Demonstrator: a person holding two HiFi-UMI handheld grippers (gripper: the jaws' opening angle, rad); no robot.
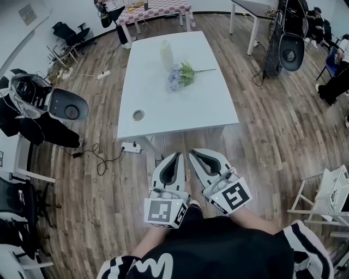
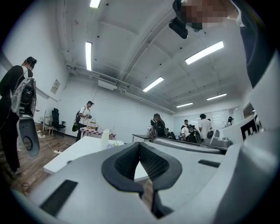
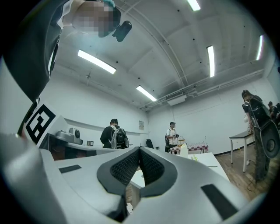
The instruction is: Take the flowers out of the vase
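The left gripper (image 1: 176, 157) and right gripper (image 1: 194, 153) are held side by side just ahead of the person's dark, white-printed top (image 1: 218, 250), both aimed at the near edge of a white table (image 1: 163, 117). Each tool's jaws are pressed together at the tips with nothing between them. The left gripper view shows its black ribbed pads (image 2: 127, 162) meeting at a point, and the right gripper view shows the same pairing of pads (image 3: 124, 168). The marker cubes ride at the rear of each tool, the left one (image 1: 162, 211) facing up and the right one (image 1: 234, 197) turned slightly outward.

The flowers (image 1: 182, 75), a small bunch of lilac and green blooms, appear to lie on the tabletop just in front of the white vase (image 1: 166, 55), with a thin stem (image 1: 207, 70) running off toward the right. The vase stands upright past the middle of the table, well apart from both grippers. From the left gripper's camera the vase (image 2: 105, 138) shows as a pale shape above the table's far side. From the right gripper's camera it (image 3: 184, 150) shows small beyond the jaw tips.

A round cable port (image 1: 138, 115) sits near the table's front left corner. A power strip (image 1: 131, 147) and its cord lie on the wooden floor (image 1: 272, 131) below. A table with a chequered cloth (image 1: 158, 8) stands at the far end of the room, with several people about.
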